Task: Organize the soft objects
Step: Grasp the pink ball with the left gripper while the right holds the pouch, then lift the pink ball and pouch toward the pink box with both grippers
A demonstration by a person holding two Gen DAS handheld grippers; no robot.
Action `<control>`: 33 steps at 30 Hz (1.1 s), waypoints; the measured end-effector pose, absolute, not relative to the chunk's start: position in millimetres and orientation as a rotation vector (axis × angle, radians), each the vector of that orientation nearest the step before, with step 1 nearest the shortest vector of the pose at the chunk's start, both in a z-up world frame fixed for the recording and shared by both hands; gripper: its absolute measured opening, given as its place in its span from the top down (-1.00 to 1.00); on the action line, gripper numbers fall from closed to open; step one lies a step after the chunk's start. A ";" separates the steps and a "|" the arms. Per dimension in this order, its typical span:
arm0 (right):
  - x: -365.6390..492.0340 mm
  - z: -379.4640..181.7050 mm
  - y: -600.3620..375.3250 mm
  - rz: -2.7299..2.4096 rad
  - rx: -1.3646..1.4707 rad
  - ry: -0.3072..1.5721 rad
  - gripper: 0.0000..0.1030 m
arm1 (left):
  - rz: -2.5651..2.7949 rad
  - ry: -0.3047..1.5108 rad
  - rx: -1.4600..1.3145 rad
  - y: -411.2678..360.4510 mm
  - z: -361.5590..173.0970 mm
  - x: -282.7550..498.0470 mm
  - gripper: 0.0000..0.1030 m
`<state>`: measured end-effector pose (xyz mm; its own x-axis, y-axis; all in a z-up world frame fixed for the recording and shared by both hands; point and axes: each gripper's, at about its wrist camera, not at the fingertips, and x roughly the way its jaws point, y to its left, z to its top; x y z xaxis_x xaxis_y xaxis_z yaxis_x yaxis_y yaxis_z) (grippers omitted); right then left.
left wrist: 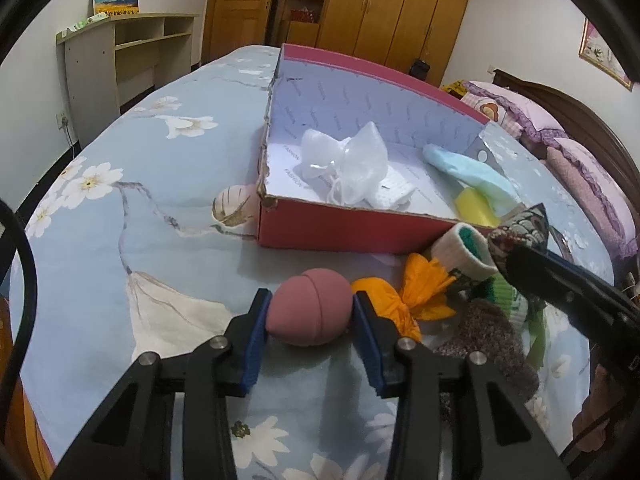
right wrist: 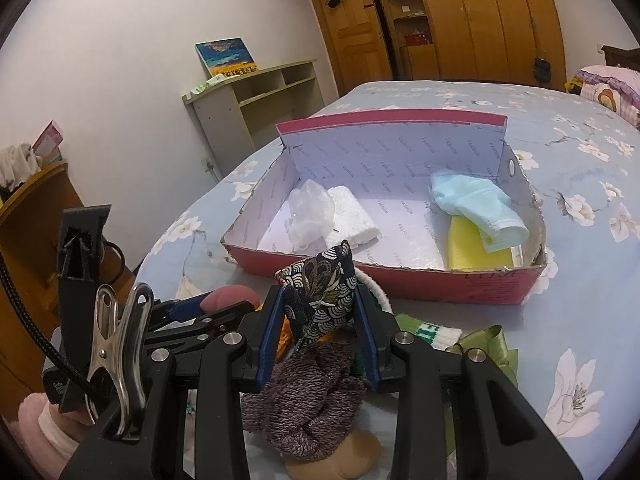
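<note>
The pink foam ball point(left wrist: 309, 307) sits on the flowered bedspread point(left wrist: 120, 216) squarely between the blue pads of the left gripper point(left wrist: 312, 312), both pads touching its sides, so this claw is closed on the ball. Its seam runs up and over, roughly along the line the gripper points, and the ball looks round enough that no long axis matters for the grip. The red cardboard box point(left wrist: 340, 236) lies straight ahead of the ball and a little to the right, its near wall close by, so I judge the coming move to be a lift and a short carry forward over that wall. Just right of the ball lies an orange crepe bundle point(left wrist: 404, 300), touching or nearly touching the right pad, and it may drag along. The right gripper point(right wrist: 318, 316) is clamped on a dark patterned fabric pouch point(right wrist: 320, 292), held raised above a grey-brown knitted piece point(right wrist: 308, 408) and a green-and-white sock point(right wrist: 432, 332); the box is directly ahead of it too. Inside the box lie a white mesh pouch point(right wrist: 310, 212), a white knitted cloth point(right wrist: 356, 220), a light blue sock point(right wrist: 472, 208) and a yellow sponge point(right wrist: 476, 248). The left hand is nearer the box's left end, the right hand nearer its middle.
</note>
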<state>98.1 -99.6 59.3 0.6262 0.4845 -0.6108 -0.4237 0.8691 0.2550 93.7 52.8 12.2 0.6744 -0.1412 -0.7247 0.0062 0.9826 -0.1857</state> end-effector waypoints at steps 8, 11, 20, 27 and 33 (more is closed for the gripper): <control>96.9 60.9 -101.8 0.524 0.100 0.715 0.31 | -0.084 0.782 -0.181 55.1 32.5 85.3 0.17; 95.4 63.7 -103.1 0.524 0.102 0.707 0.31 | -0.085 0.755 -0.181 55.4 43.9 84.2 0.17; 102.5 85.2 -115.0 0.478 0.095 0.663 0.31 | -0.114 0.689 -0.133 45.9 73.4 107.9 0.17; 121.0 94.0 -135.6 0.383 0.066 0.635 0.31 | -0.138 0.698 -0.102 31.7 72.0 140.2 0.16; 144.6 83.0 -155.5 0.303 0.067 0.647 0.31 | -0.136 0.721 -0.082 23.7 61.1 161.5 0.16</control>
<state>144.6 -155.5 83.0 0.7553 0.2984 -0.5835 -0.2571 0.9539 0.1550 161.5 23.7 61.1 0.7428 -0.1525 -0.6519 0.0958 0.9879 -0.1220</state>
